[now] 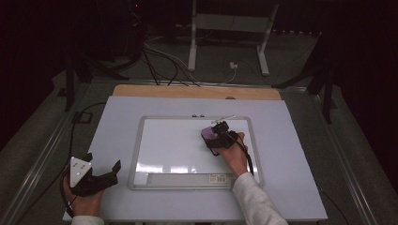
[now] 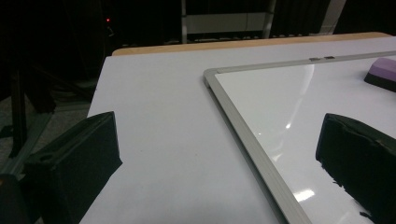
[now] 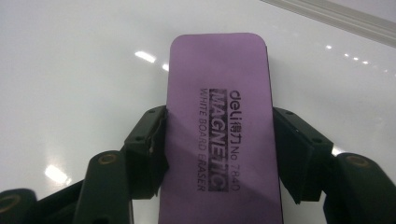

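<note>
Purple eraser clamped between right gripper jaws, flat on whiteboard toward its 2 o'clock corner; left gripper wide open, idle off board at 8 o'clock; likely wiping step, next calls for steady flat strokes.
</note>
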A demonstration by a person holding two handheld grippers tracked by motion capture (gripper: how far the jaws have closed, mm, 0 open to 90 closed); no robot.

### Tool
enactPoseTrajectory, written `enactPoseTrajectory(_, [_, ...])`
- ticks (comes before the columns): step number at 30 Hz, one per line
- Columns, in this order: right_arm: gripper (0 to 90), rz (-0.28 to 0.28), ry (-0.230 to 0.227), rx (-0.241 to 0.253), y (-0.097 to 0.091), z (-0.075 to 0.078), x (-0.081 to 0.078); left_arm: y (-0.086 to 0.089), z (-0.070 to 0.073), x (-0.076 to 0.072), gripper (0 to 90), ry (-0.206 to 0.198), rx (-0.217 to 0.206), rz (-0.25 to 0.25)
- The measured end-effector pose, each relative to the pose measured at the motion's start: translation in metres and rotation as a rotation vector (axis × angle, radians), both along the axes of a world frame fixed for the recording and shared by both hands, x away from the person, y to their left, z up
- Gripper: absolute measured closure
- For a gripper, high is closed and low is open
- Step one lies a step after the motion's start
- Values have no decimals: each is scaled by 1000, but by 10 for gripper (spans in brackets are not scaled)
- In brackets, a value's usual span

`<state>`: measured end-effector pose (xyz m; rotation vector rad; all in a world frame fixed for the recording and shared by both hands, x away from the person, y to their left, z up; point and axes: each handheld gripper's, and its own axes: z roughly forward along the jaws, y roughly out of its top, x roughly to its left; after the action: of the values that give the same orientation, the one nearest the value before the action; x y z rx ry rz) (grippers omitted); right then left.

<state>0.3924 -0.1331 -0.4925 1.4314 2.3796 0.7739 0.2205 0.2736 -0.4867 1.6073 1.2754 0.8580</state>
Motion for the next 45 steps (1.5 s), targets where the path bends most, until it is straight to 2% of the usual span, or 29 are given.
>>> enactPoseTrajectory(6, [347,12,-11,-2,-3,-1,-3,1,0,0,6,-1,-3,0])
enactPoseTrajectory(9, [337,20,-42,15,-5,3,-7,1,-1,0,5,1,-2,0])
enactPoseTrajectory(14, [334,44,-125,13,-4,13,-18,0,-1,0,6,1,-1,-2])
enactPoseTrajectory(16, [337,66,-138,20,-3,16,-22,0,0,0,6,1,-3,-2])
enactPoseTrajectory(18, [344,81,-151,4,-1,16,-25,0,0,0,6,1,-2,-2])
enactPoseTrajectory(23, [356,98,-136,-1,-1,10,-27,0,0,0,6,1,-3,-3])
enactPoseTrajectory(29, [381,96,-141,-11,-2,9,-27,0,0,0,6,-1,-2,-3])
enactPoseTrajectory(39, [361,68,-142,-35,-8,9,-21,0,0,0,6,-1,-2,-3])
enactPoseTrajectory(45, [355,57,-127,-50,-11,8,-18,0,0,0,6,0,-1,-3])
